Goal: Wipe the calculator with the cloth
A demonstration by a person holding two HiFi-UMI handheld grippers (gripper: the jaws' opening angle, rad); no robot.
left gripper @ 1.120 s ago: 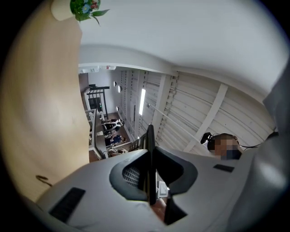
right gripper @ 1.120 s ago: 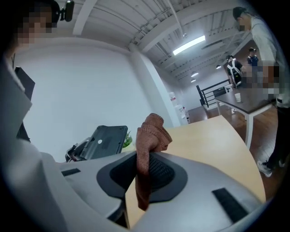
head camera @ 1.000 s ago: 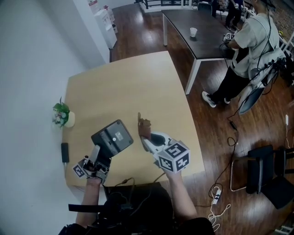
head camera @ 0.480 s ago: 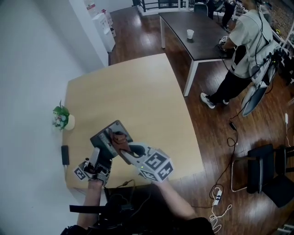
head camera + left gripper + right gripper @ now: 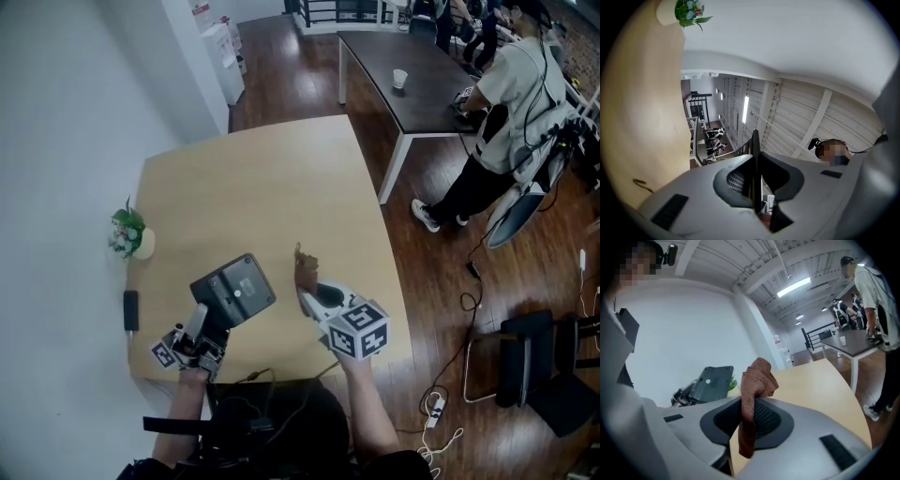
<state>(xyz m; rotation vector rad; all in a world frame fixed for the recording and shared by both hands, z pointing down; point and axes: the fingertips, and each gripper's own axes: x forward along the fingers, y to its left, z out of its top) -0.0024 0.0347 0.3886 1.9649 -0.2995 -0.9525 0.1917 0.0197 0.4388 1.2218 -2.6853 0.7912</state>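
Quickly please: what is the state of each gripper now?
Left gripper: jaws shut on the calculator.
Right gripper: jaws shut on the cloth.

Illumination: bright and even, from overhead. A ceiling strip light (image 5: pixel 793 287) shows in the right gripper view and a second strip (image 5: pixel 746 108) in the left gripper view. The table (image 5: pixel 253 187) is uniformly lit from far edge to near edge. The white wall (image 5: pixel 56 141) is close to washed out. The dark wood floor (image 5: pixel 281 75) carries a dull sheen. Both gripper views show heavy fisheye bending and black vignetting at all four corners. The head view shows milder curvature along the table edges. The cloth (image 5: pixel 757 378) is sharp, with the distant background slightly softer
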